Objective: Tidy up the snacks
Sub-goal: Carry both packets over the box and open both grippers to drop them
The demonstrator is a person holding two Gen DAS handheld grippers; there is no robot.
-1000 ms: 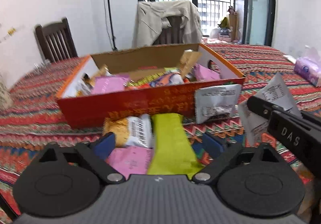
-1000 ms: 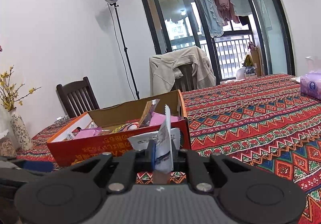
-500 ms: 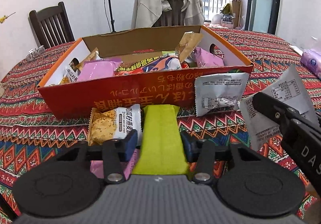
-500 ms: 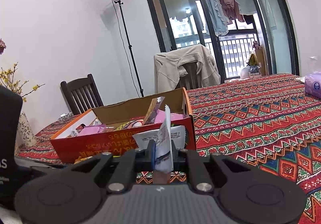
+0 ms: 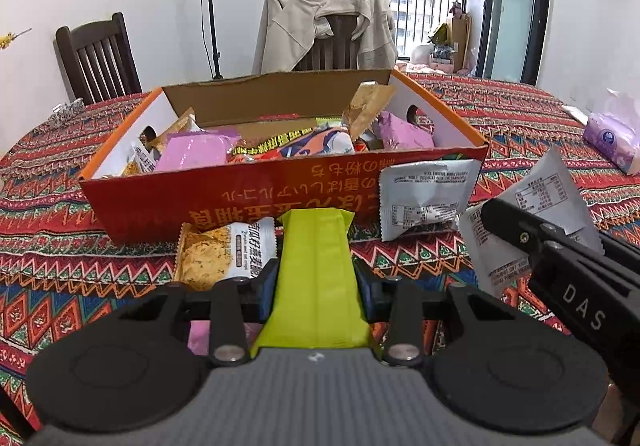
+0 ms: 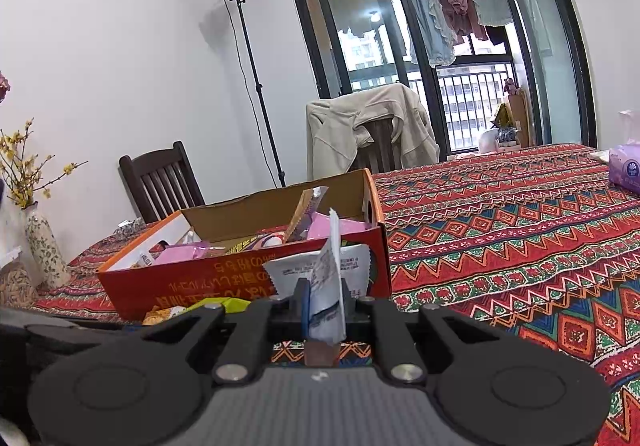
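Note:
My left gripper (image 5: 316, 280) is shut on a long lime-green snack packet (image 5: 316, 246), pads pressing both its sides, just in front of the red cardboard box (image 5: 240, 202) full of snacks. An oat-snack pack (image 5: 224, 250) lies on the cloth left of the green packet. A pink packet (image 5: 198, 334) shows under the left finger. My right gripper (image 6: 324, 300) is shut on a white packet (image 6: 330, 266) held edge-up. In the left wrist view the right gripper's fingers (image 5: 520, 230) clamp that white packet (image 5: 556, 194) at the right. Another white packet (image 5: 424, 198) leans on the box front.
A patterned red tablecloth (image 6: 520, 246) covers the table. A purple tissue pack (image 5: 610, 134) sits at the far right. Behind the box stands a chair draped with a beige jacket (image 5: 324, 30), a dark chair (image 5: 96, 54) stands at the left, and a flower vase (image 6: 44, 246) at the table's left edge.
The left jaws have closed from wide open onto the lime-green packet, and the left view sits a little higher over the box. The right gripper keeps holding its white packet, unmoved.

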